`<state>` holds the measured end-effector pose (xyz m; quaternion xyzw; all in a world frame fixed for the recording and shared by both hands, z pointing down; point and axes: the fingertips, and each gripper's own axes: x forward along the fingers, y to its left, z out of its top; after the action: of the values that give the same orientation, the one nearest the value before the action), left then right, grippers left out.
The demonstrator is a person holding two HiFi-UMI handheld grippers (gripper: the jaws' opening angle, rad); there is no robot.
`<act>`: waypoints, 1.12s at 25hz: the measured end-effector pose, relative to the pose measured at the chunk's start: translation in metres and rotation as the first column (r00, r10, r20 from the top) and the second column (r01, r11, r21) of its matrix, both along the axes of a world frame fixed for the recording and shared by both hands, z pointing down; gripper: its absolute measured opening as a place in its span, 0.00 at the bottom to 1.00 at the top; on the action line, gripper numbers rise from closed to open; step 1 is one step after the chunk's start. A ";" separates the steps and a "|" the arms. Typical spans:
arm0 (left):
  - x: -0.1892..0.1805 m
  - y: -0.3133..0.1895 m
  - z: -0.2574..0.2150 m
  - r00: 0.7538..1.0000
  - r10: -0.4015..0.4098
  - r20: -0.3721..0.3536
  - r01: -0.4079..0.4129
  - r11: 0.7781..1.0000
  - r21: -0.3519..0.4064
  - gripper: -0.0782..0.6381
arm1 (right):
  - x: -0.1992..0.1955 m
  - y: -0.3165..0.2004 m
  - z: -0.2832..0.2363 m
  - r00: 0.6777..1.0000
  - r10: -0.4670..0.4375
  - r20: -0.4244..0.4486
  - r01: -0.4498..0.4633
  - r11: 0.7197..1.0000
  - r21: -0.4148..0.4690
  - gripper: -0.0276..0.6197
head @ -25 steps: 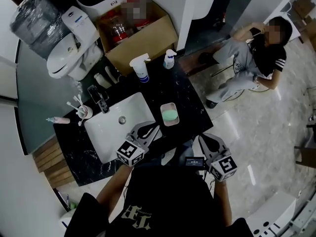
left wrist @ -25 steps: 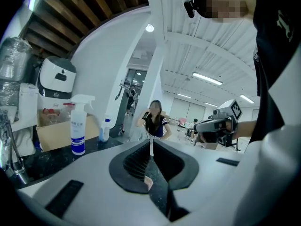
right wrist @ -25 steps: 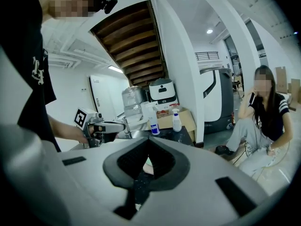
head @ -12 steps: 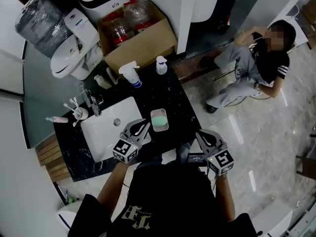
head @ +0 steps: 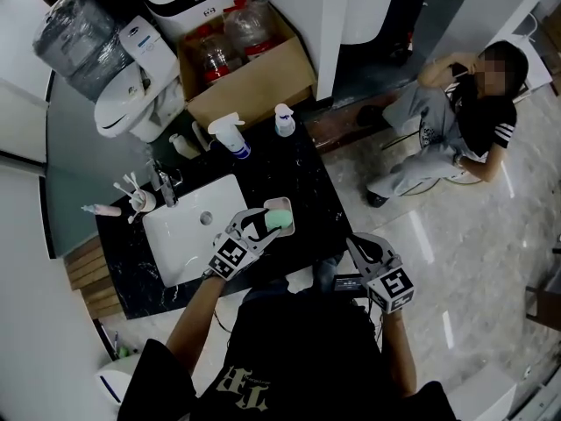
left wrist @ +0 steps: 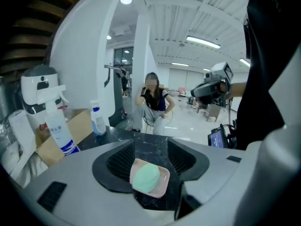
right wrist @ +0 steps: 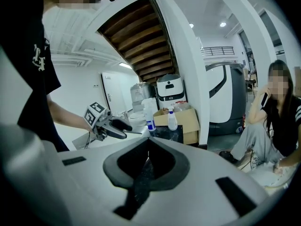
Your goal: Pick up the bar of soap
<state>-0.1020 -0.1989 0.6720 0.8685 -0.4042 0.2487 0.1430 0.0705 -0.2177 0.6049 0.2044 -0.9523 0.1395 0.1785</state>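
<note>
A pale green bar of soap lies in a pink dish on the black marble counter, just right of the sink. My left gripper reaches over the dish from the near side. In the left gripper view its jaws are opening, and the soap and dish lie below and between the fingers with the pads clear of them. My right gripper hangs off the counter's front right edge, jaws together, holding nothing.
A white sink with a faucet sits left of the dish. A spray bottle and a small bottle stand at the counter's back. Behind are a cardboard box and a toilet. A person sits at the right.
My left gripper has moved forward and right over the soap dish, and its jaws have gone from shut to apart. The right gripper has stayed near the counter's front edge.
</note>
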 end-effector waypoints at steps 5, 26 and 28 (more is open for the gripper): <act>0.004 0.000 0.047 0.982 0.145 0.125 -0.131 0.985 -0.111 0.46 | -0.002 0.004 0.006 1.000 -0.019 -0.011 0.019 1.000 -0.006 0.05; 0.009 0.004 0.148 0.790 0.507 0.346 -0.311 0.816 -0.487 0.52 | 0.003 -0.001 0.020 0.999 0.015 -0.043 -0.017 0.999 -0.044 0.05; 0.009 0.005 0.154 0.774 0.524 0.354 -0.308 0.801 -0.513 0.52 | 0.004 -0.001 0.021 0.999 0.017 -0.042 -0.019 0.999 -0.050 0.05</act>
<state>-0.0932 -0.1941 0.8258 0.7948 -0.1541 0.5636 0.1641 0.0740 -0.2191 0.6256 0.2113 -0.9427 0.1606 0.2023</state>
